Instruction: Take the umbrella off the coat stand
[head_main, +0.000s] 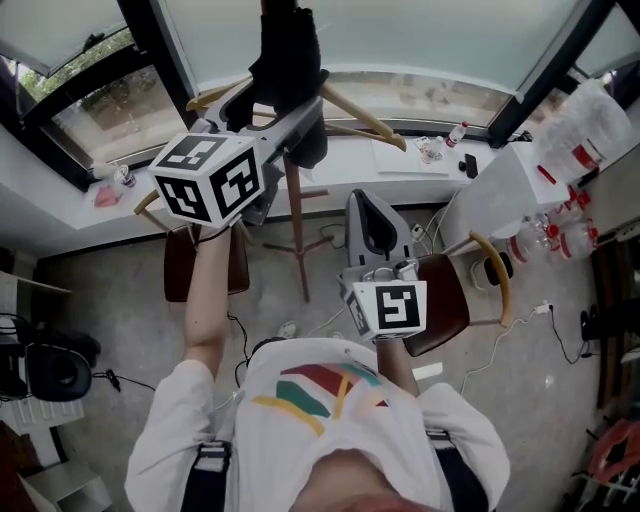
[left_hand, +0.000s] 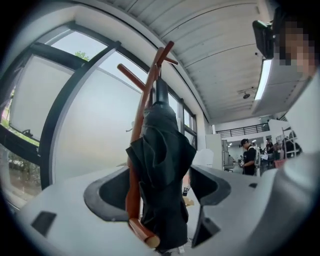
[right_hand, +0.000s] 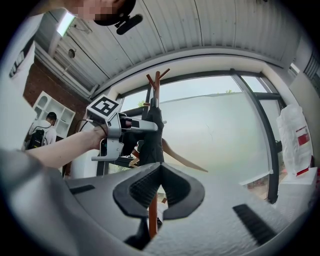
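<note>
A black folded umbrella (head_main: 285, 55) hangs from the top of a wooden coat stand (head_main: 295, 225) in front of the window. My left gripper (head_main: 303, 128) is raised level to it. In the left gripper view the jaws of this gripper (left_hand: 162, 180) stand wide open with the umbrella (left_hand: 162, 150) and the stand's pole (left_hand: 152, 75) between them. Whether the pads touch the cloth I cannot tell. My right gripper (head_main: 372, 232) hangs lower, near the stand's pole. In its own view it (right_hand: 160, 170) is shut on nothing, facing the umbrella (right_hand: 152, 142) and the left gripper (right_hand: 145, 126).
A window sill (head_main: 400, 160) behind the stand carries papers and a small bottle (head_main: 455, 135). A brown chair (head_main: 445, 300) stands at the right and another (head_main: 180, 265) at the left. Plastic bags (head_main: 590, 130) pile up at the far right. Cables lie on the floor.
</note>
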